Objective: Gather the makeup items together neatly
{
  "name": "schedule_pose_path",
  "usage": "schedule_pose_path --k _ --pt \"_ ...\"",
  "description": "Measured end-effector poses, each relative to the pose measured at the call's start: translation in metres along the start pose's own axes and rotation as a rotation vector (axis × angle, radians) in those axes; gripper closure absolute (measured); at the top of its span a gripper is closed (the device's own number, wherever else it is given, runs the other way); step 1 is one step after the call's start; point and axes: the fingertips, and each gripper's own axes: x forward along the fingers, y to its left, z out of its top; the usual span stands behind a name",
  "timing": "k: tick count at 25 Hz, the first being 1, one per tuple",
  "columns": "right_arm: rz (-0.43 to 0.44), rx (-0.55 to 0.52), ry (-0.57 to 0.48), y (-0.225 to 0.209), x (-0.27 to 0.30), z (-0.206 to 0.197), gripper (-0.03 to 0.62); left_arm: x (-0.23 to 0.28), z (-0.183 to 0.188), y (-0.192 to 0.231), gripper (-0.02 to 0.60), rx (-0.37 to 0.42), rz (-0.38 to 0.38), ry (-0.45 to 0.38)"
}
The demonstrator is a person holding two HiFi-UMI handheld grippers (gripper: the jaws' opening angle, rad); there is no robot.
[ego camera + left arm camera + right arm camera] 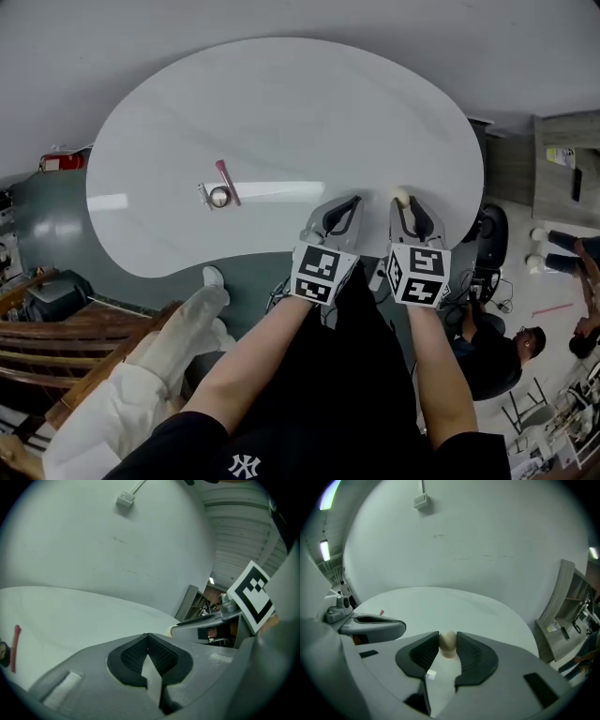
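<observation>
Writing: an NY logo (242, 464) is shown on the shirt (309, 412).
Left gripper (148, 644): jaws are pressed together.
Right gripper (448, 638): clamped on a beige makeup sponge (448, 645).
Table (281, 103): mostly bare beyond the near edge.

White curved table (281, 103); pink stick (225, 182) beside small round item (218, 197)

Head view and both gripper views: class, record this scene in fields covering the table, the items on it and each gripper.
table: white, oval
on table: pink stick beside a round item, left of centre
left gripper: jaws together, nothing between them
right gripper: jaws closed on a beige sponge
gripper position: both at the table's near edge, side by side
</observation>
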Motion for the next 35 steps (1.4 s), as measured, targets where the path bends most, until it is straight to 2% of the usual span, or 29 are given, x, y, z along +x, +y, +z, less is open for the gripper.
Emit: schedule_pose_path --k 7,13,22,28,35 --pt "0.097 -0.077 -0.014 0.063 0.009 0.02 0.47 -0.036 0.007 0.039 0.574 -0.032 0.082 -0.035" --pt "0.205 -0.174 -0.032 0.12 0.022 0.043 0.47 -0.072 0.011 0.08 0.574 -0.081 0.2 -0.088" --pt "0.326 -0.282 -0.045 0.208 0.034 0.061 0.47 -0.129 0.006 0.135 0.574 -0.141 0.329 -0.143" --pt "0.374 -0.332 -0.044 0.254 0.039 0.063 0.47 -0.161 0.0 0.165 0.574 -0.173 0.386 -0.173" --pt "0.401 -0.363 -0.025 0.289 0.054 0.064 0.47 -0.179 -0.008 0.194 0.574 -0.202 0.414 -0.18"
